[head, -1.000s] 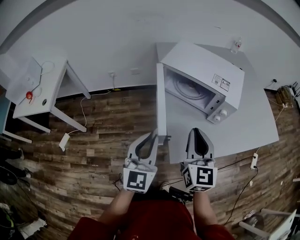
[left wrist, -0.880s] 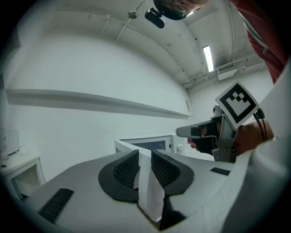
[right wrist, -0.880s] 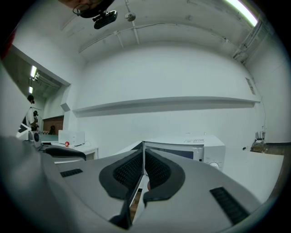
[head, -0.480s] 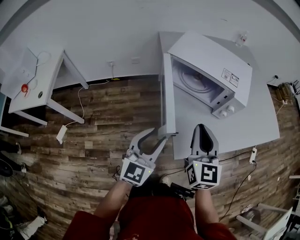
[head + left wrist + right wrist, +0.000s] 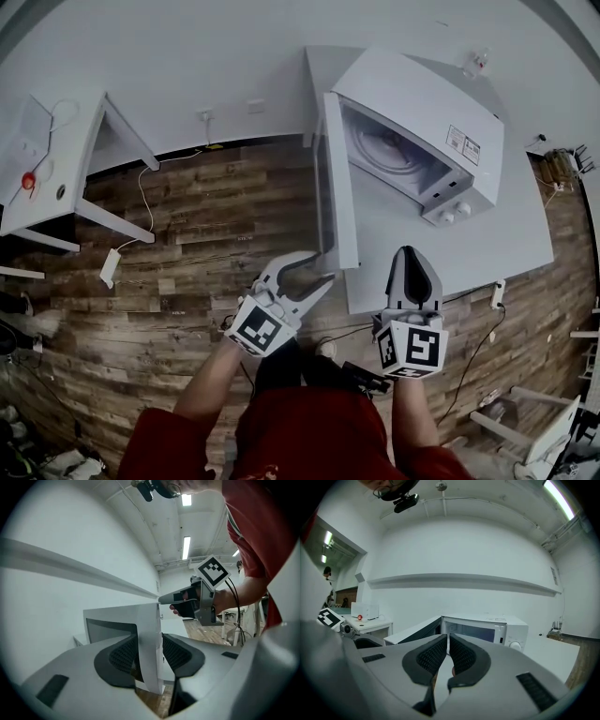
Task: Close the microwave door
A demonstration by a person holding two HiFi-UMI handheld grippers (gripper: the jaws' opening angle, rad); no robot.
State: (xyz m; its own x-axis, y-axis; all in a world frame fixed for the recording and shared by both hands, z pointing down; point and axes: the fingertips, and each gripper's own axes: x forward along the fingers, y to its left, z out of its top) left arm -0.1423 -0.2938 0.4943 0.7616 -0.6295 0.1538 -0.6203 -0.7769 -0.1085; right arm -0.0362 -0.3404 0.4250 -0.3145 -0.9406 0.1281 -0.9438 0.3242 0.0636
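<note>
At the free edge of the door (image 5: pixel 337 187) your left claw (image 5: pixel 319 270) has just been opening, straddling it unpinched; right claw (image 5: pixel 413 258) closed, empty. Nudge it steadily toward the microwave (image 5: pixel 441 103).

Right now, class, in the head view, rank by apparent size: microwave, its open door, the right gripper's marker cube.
1. microwave
2. open door, edge-on, and marker cube on right gripper: too alike to rank.
</note>
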